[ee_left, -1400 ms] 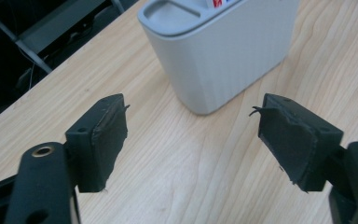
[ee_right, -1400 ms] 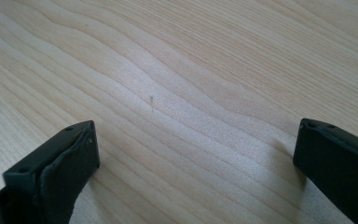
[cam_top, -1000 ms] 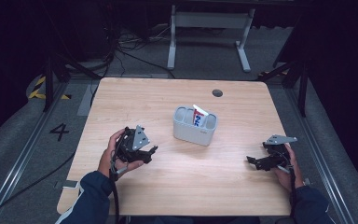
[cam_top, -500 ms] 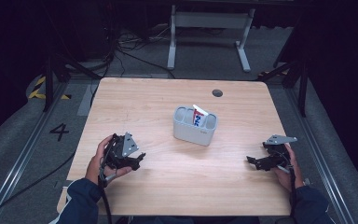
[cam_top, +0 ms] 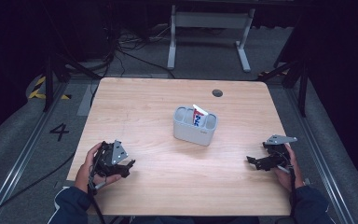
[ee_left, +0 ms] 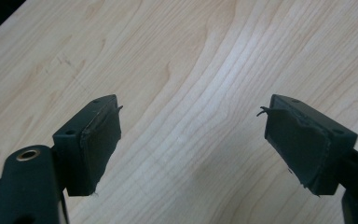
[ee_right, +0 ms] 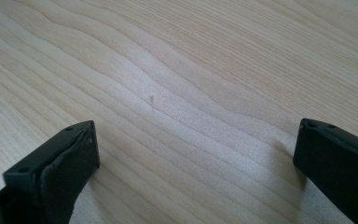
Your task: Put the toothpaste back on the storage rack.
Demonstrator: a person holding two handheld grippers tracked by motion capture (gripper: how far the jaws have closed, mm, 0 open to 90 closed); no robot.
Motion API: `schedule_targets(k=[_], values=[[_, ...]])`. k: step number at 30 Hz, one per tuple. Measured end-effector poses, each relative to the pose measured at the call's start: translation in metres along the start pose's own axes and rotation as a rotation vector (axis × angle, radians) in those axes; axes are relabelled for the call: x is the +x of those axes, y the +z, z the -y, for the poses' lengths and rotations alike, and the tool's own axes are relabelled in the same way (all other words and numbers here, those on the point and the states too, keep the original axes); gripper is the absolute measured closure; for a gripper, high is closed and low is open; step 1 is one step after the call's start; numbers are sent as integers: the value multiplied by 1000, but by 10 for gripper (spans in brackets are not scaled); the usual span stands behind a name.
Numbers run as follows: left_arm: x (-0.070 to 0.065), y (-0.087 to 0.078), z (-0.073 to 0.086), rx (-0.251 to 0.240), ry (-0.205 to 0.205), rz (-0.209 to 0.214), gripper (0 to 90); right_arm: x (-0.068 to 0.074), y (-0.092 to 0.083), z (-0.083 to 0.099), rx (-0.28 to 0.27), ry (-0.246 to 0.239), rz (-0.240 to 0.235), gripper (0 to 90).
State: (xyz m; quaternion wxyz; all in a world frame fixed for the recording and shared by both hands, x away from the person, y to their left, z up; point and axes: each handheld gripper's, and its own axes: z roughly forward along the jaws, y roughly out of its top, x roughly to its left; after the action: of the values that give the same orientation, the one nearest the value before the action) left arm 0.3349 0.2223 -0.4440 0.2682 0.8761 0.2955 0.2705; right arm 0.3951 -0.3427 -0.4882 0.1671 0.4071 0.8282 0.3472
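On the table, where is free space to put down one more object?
Most of the table is bare. The widest free patch lies behind and left of the grey holder, up to the far edge. Another lies in front, between the left gripper and the right gripper. Only the middle, around the holder with its tube, is taken.

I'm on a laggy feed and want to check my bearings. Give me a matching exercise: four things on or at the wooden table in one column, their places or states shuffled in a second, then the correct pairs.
Things:
1. grey plastic caddy with compartments
2. red, white and blue tube
3. left gripper
4. round dark hole in the tabletop

Places or states:
A. near the table's far edge
B. open, over bare wood at the near left
C. standing in the caddy
D. at the table's middle

Pairs: 1-D, 2-C, 3-B, 4-A
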Motion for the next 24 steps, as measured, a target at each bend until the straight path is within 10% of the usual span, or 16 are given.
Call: schedule_targets(k=[15,24], values=[[10,-8,47,39,-125,54,193,0,0,0,1,-4,-2,1],[17,-16,79,26,-280,89,187,0,-1,1,2,-6,-2,2]])
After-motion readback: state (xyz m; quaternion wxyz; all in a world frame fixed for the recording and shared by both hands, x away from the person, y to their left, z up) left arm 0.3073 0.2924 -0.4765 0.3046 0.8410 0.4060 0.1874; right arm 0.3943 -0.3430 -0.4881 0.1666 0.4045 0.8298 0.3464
